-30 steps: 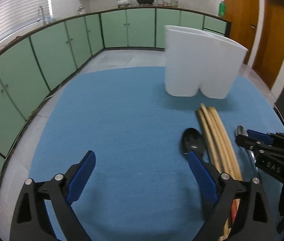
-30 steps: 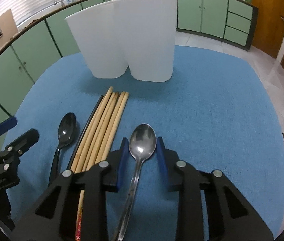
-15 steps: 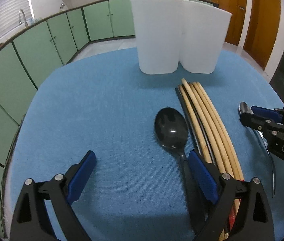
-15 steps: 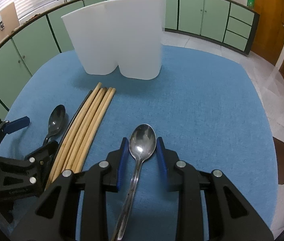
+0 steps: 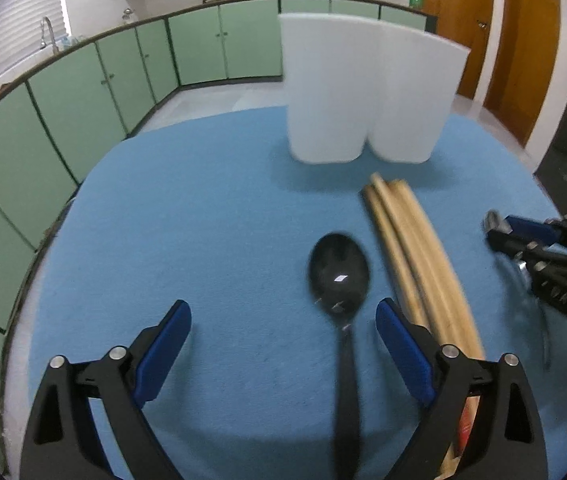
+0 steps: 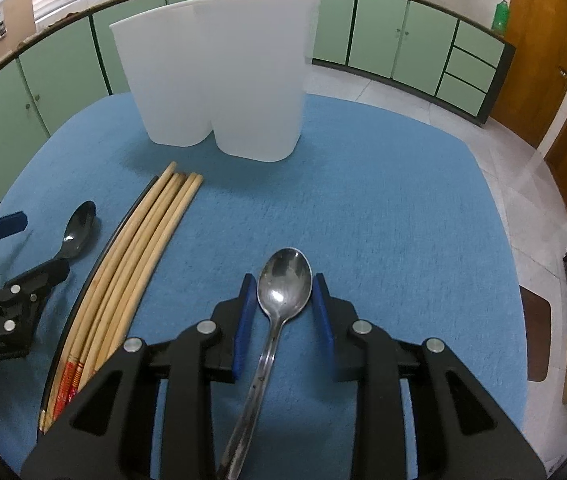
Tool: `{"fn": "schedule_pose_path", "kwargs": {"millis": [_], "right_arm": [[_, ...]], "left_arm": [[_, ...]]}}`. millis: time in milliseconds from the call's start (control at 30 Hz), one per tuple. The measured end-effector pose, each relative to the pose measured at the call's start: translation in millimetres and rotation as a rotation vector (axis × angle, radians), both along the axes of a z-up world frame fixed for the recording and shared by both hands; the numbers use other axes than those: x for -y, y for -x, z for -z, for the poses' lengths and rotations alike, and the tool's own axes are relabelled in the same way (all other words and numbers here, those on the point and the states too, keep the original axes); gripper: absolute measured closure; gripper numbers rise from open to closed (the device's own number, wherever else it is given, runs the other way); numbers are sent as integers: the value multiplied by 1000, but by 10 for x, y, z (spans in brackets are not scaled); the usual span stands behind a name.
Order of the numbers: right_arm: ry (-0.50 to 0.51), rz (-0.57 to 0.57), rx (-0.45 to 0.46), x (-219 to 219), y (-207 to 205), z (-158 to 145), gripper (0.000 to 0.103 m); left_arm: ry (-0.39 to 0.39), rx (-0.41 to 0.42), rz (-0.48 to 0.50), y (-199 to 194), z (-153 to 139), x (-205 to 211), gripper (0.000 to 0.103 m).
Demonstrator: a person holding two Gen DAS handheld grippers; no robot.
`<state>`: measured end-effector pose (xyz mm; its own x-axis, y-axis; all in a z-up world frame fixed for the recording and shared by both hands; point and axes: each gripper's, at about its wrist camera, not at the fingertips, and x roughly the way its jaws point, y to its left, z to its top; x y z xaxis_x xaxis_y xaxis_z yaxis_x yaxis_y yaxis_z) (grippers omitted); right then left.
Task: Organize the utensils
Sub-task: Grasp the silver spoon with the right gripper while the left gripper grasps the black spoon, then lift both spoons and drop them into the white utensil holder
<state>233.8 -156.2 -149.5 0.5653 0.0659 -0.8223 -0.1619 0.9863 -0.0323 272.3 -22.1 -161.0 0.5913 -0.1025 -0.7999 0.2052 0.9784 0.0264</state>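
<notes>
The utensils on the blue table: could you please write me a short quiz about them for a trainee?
1. True or false: the black spoon stands inside the white holder.
2. What lies between the black spoon and the steel spoon? A) chopsticks B) a fork C) a knife
3. Which spoon lies between the fingers of the left hand-held gripper?
Key: 1 false, it lies on the table; 2 A; 3 the black spoon.
</notes>
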Motion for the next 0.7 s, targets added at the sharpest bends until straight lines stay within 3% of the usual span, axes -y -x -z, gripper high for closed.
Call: {"fn": "schedule_pose_path", "kwargs": {"millis": [300, 467, 567, 600, 700], "right_arm": [[-64, 11, -49, 108, -125, -40, 68], [-60, 10, -60, 97, -213, -44, 67], [-51, 11, -60, 70, -241, -33, 75], [-50, 14, -61, 67, -261, -36, 75], [-47, 17, -48, 31, -244, -31, 75]], "left_arm": [[-42, -24, 9, -343, 38, 126, 11], [-27, -45, 11, -401, 96, 123, 14], [9, -45, 23, -375, 87, 92, 36], [13, -39, 29, -367, 84, 80, 48], [38, -33, 50, -353, 59, 82, 68]]}}
